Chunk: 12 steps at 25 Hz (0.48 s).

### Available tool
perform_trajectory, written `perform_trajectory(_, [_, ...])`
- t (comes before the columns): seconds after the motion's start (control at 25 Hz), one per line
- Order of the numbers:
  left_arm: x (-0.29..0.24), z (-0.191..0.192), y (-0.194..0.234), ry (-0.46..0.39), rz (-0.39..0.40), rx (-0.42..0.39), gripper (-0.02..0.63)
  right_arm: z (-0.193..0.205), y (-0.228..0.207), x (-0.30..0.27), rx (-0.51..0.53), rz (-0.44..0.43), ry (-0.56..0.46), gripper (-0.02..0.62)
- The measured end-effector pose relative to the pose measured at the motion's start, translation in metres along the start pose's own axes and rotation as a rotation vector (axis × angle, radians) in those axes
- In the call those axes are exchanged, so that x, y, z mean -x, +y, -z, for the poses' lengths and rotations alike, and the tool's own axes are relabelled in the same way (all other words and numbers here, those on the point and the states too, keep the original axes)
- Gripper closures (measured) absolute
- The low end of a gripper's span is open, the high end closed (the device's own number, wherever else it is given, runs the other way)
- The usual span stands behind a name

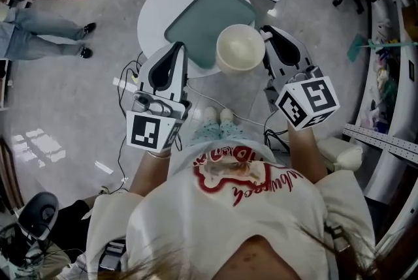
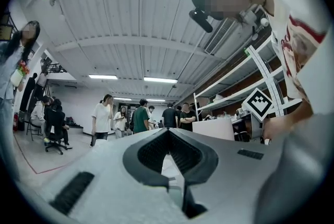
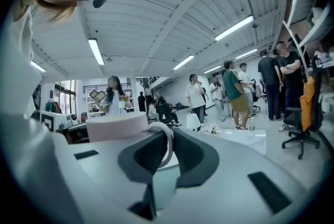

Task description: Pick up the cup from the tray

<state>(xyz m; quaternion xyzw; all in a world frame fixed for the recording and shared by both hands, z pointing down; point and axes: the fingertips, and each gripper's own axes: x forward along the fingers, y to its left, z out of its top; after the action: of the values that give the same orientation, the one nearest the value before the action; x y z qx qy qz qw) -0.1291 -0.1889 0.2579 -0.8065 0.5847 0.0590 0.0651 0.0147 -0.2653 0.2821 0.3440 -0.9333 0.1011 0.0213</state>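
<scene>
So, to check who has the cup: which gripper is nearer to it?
Right. The right gripper is shut on the cup by its handle, at the cup's right side. The left gripper is apart from it, off to its left.

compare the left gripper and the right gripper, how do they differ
The right gripper is shut on the cup by its handle; the left gripper is shut on nothing. The right gripper is by the tray's right side, the left gripper at its left edge. Both point away from the person.
</scene>
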Motion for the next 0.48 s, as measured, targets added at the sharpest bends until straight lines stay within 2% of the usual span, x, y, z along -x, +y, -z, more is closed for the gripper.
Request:
perform_trajectory(0.28, [0.024, -0.005, -0.013, -0.033, -0.058, 0.006, 0.592, -0.011, 0.016, 0.016, -0.011, -0.057, -0.047, 0.546])
perform_trajectory(0.48, [0.053, -0.008, -0.024, -0.025, -0.051, 0.005, 0.592, -0.01, 0.04, 0.035, -0.003, -0.067, -0.055, 0.546])
